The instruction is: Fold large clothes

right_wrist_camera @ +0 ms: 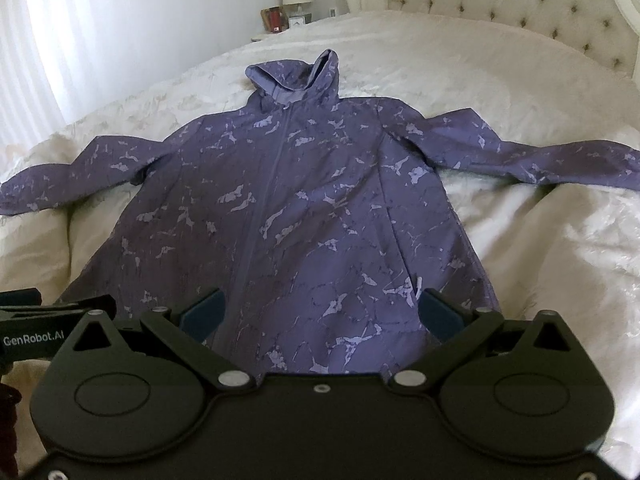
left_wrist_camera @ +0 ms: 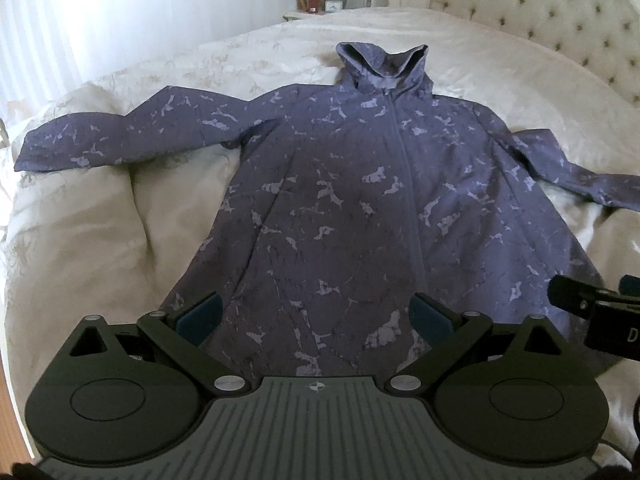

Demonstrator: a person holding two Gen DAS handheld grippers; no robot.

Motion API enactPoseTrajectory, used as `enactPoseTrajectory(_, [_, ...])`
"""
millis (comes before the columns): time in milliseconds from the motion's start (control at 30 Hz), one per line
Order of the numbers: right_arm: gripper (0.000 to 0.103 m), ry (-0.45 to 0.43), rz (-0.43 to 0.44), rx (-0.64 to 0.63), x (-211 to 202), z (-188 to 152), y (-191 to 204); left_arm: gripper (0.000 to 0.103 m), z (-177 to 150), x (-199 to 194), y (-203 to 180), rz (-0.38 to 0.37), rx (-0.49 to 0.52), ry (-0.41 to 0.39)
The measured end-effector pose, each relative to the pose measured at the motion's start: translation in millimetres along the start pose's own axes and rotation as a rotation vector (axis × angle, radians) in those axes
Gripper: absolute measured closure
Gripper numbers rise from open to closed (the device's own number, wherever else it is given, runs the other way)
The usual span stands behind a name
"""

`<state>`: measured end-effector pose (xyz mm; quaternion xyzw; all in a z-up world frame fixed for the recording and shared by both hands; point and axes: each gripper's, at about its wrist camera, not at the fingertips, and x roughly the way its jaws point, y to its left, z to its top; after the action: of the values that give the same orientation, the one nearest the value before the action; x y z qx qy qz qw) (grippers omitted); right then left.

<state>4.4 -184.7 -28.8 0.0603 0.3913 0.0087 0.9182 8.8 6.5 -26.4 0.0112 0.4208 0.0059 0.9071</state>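
Bedroom with a cream quilted bed (left_wrist_camera: pixel 460 52) and tufted headboard (right_wrist_camera: pixel 520 4); a jacket lies spread on it, unfolded.

Both tools hang near the hem, the left tool (left_wrist_camera: pixel 316 314) and the right tool (right_wrist_camera: pixel 320 312) each spread wide and holding nothing. Beyond them the purple hooded jacket (left_wrist_camera: pixel 360 184) lies face up and zipped, sleeves out to both sides, hood toward the headboard. It looks thin, light and limp, probably a slick shell that slides on itself, so a pinch should take both layers. Best holds, I judge: the cuff of the left sleeve (left_wrist_camera: pixel 72 148) or right sleeve (right_wrist_camera: pixel 560 160), shoulder seams, hem corners.
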Motion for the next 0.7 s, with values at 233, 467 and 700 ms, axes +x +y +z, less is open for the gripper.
enactPoseTrajectory(233, [0.001,0.016,0.007,-0.001,4.4,-0.9,0.9,0.002,0.4,5.6,2.0,-0.005,-0.015,0.022])
enactPoseTrajectory(467, [0.001,0.039,0.011,0.005,10.8,-2.2,0.2,0.002,-0.5,11.4,2.8,-0.008,-0.020,0.045])
enactPoseTrajectory(700, [0.001,0.064,0.014,0.009,18.3,-3.4,0.0,0.002,0.3,18.5,3.9,-0.010,-0.027,0.062])
